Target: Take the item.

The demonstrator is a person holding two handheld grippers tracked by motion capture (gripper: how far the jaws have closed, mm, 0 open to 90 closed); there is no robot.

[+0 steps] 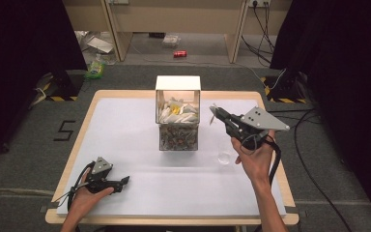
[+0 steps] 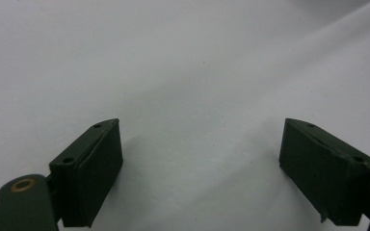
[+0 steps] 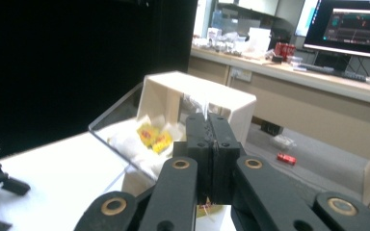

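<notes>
A clear box (image 1: 160,126) with a white frame on top stands at the middle of the table, with white and yellow sachets (image 1: 176,112) in its upper part and darker packets below. My right gripper (image 1: 218,115) hovers just right of the box, raised and pointing at it. Its jaws are shut on a thin white sachet (image 1: 213,114), whose edge pokes out above the tips (image 3: 204,107). In the right gripper view the box's open side (image 3: 197,89) and yellow sachets (image 3: 154,136) lie straight ahead. My left gripper (image 1: 124,181) rests open on the table at the front left, nothing between its jaws (image 2: 202,163).
A small clear glass (image 1: 224,157) stands on the white table top (image 1: 125,125) just below my right hand. Dark curtains flank the table. Beyond its far edge there is a wooden desk, floor clutter and a red can (image 1: 179,53).
</notes>
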